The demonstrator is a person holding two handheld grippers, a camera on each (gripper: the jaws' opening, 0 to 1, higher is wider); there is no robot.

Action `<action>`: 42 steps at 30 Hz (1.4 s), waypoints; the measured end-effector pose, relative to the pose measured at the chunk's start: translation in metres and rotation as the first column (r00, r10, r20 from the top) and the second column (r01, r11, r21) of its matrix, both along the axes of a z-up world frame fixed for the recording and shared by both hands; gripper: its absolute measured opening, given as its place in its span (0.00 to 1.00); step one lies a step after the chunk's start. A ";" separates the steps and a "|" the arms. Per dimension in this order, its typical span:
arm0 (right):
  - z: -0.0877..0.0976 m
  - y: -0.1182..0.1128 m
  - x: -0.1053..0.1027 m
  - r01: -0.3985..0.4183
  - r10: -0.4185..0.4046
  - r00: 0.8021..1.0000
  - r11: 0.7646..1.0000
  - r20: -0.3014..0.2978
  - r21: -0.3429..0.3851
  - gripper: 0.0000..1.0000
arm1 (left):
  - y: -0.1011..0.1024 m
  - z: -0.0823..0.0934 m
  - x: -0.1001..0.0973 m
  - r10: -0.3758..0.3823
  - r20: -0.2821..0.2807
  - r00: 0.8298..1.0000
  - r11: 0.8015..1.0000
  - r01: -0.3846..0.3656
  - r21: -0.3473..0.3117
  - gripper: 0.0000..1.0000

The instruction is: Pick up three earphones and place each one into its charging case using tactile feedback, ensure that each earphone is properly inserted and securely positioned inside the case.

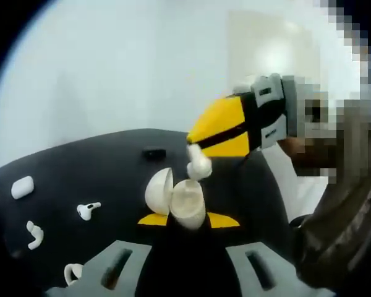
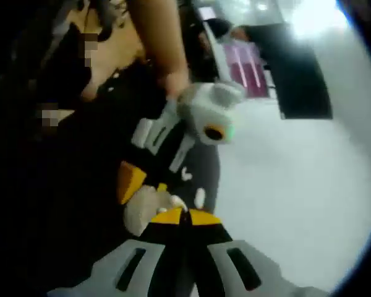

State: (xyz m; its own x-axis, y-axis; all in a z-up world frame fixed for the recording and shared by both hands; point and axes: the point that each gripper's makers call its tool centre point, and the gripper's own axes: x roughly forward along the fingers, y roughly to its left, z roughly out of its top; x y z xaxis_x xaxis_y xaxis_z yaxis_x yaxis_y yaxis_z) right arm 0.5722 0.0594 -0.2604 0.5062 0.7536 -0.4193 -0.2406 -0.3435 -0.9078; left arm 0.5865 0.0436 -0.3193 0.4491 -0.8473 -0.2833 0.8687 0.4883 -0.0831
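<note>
Left gripper view: an open charging case point(image 1: 185, 204), mouth upward, is pinched by the left gripper point(image 1: 188, 221); one earphone point(image 1: 198, 166), stem upright, is clamped by the right gripper point(image 1: 201, 143) above it. Three loose earphones point(image 1: 88, 210) and one shut case point(image 1: 22, 187) are seen on the desk point(image 1: 80, 167).

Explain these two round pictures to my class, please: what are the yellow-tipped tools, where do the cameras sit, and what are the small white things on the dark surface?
A person holds two hand-operated grippers, each carrying a fisheye camera looking along its jaws. In the left gripper view, the left gripper clamps an open white charging case, while the right gripper comes in from the right, holding an earphone just above it. The right gripper view shows the same meeting from the other side. On the dark mat lie a closed case, two loose earphones and another white piece, too small to identify.
</note>
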 end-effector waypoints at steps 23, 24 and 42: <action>-0.024 0.003 -0.001 -0.027 0.042 0.997 0.979 0.072 -0.200 0.05 | 0.002 0.001 0.003 -0.004 0.028 1.000 1.000 0.004 0.013 0.18; -0.023 0.002 -0.003 -0.028 0.042 0.997 0.980 0.071 -0.195 0.05 | 0.003 0.001 0.004 -0.005 0.029 1.000 1.000 0.004 0.013 0.18; -0.013 -0.019 0.012 0.201 -0.063 0.784 0.967 -0.617 0.157 0.06 | 0.001 0.001 0.001 -0.006 0.052 0.999 1.000 0.004 0.030 0.18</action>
